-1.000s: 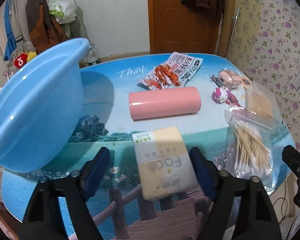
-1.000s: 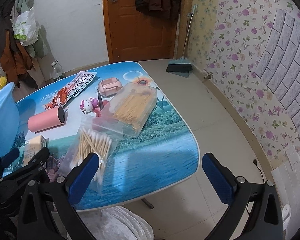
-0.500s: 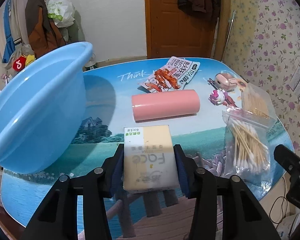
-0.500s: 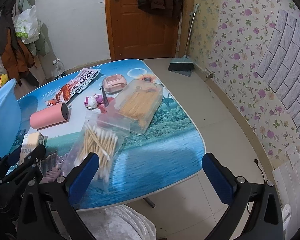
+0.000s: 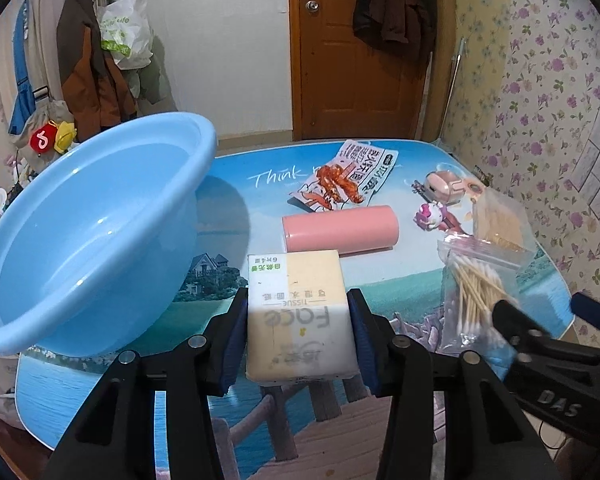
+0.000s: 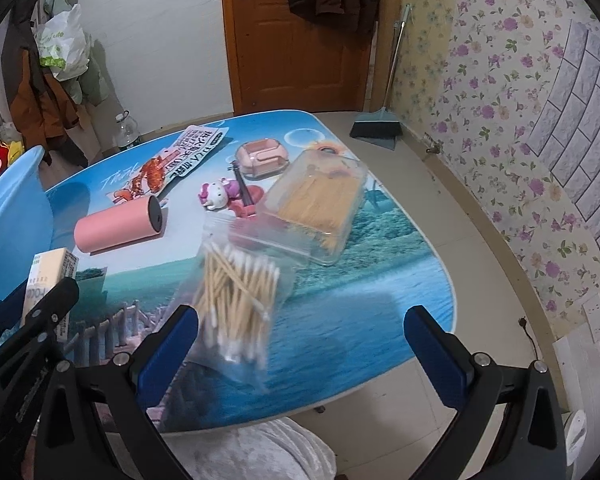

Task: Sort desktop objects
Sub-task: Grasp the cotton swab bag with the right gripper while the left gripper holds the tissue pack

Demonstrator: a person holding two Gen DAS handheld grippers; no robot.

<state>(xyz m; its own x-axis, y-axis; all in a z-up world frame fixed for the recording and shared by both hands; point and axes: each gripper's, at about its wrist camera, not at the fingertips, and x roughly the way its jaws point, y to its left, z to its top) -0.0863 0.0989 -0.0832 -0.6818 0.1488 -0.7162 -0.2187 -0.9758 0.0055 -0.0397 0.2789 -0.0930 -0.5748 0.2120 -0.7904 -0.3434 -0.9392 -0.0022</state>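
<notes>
My left gripper [image 5: 298, 340] is shut on a yellow and white tissue pack [image 5: 300, 312] and holds it a little above the table. The pack also shows in the right wrist view [image 6: 48, 276]. A light blue basin [image 5: 84, 236] stands at the table's left edge, just left of the pack. My right gripper [image 6: 300, 344] is open and empty above the table's front right part, with a bag of cotton swabs [image 6: 240, 292] just ahead of its left finger.
On the table [image 6: 364, 312] lie a pink cylinder [image 5: 340, 228], a red snack packet [image 5: 344, 184], a small cat figure [image 6: 220, 196], a pink case [image 6: 262, 158] and a clear box of toothpicks [image 6: 320, 208]. A broom [image 6: 376, 128] leans by the door.
My left gripper closed around the tissue pack and lifted it slightly. My right gripper moved forward towards the cotton swab bag.
</notes>
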